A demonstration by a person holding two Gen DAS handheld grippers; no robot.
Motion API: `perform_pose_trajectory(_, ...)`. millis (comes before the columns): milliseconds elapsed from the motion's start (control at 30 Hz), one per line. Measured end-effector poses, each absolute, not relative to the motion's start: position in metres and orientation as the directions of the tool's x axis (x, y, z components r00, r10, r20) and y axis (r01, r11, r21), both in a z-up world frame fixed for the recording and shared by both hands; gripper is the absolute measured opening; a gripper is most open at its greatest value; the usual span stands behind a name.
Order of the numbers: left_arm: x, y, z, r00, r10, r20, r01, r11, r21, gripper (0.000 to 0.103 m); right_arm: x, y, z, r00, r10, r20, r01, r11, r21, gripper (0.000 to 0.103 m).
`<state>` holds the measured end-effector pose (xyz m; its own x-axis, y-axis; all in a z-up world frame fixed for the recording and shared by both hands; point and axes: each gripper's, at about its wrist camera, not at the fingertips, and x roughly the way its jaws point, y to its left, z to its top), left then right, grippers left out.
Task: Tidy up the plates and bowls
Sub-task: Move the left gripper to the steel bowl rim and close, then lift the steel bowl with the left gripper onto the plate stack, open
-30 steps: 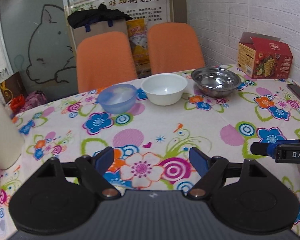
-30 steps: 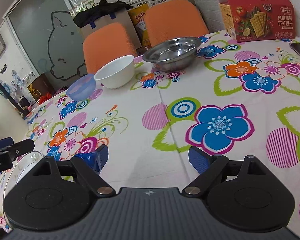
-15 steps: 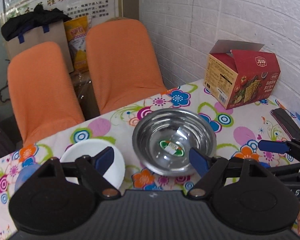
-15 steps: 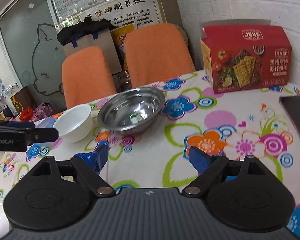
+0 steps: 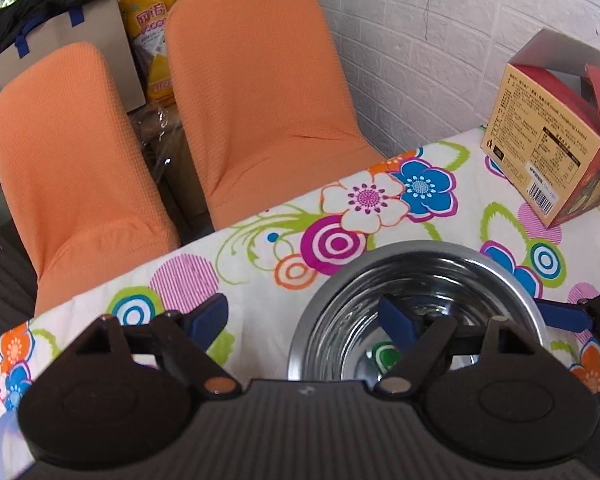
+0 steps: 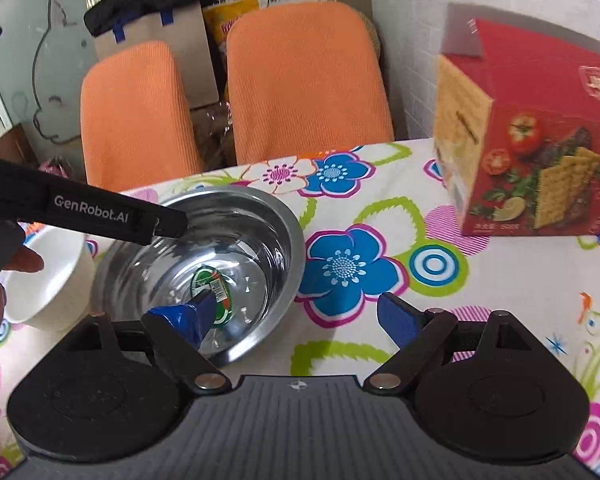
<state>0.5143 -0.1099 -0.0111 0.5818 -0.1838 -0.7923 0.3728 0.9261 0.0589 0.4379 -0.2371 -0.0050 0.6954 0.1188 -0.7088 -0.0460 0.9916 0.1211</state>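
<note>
Steel bowl [image 6: 204,268] is sitting far on floral table [image 6: 380,208], right of white bowl [image 6: 48,280], being straddled at opposite rims by left gripper [image 5: 304,316] and right gripper [image 6: 296,316], jaws apart, apparently for two-sided lift and stacking.

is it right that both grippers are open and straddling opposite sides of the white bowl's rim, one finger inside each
Not quite: it's the steel bowl, not the white bowl beside it. The right wrist view shows the open right gripper with one finger inside the steel bowl; the left wrist view shows the open left gripper likewise.
</note>
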Motion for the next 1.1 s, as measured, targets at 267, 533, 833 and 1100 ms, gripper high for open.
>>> perform_pose_trajectory(267, 0.519, -0.118, -0.029, 0.519, -0.213, -0.828, 0.415, 0.91, 0.026, 0.063, 0.448, -0.219, -0.016, 0.716, 0.121, -0.688, -0.114, 0.992, 0.055, 0.074)
perform_pose_trajectory(533, 0.507, -0.125, -0.025, 0.492, -0.218, -0.843, 0.402, 0.916, -0.002, 0.05, 0.437, -0.213, -0.015, 0.727, 0.2, -0.657, -0.161, 0.98, 0.12, 0.072)
perform_pose_trajectory(833, 0.47, -0.13, 0.004, 0.517, -0.263, -0.815, 0.45, 0.893, -0.003, 0.05, 0.413, -0.214, 0.006, 0.733, 0.222, -0.643, -0.136, 0.974, 0.182, 0.074)
perform_pose_trajectory(1100, 0.426, -0.13, 0.042, 0.56, -0.263, -0.786, 0.454, 0.891, 0.026, 0.05, 0.381, -0.217, 0.033, 0.766, 0.21, -0.608, -0.144, 0.977, 0.157, 0.074)
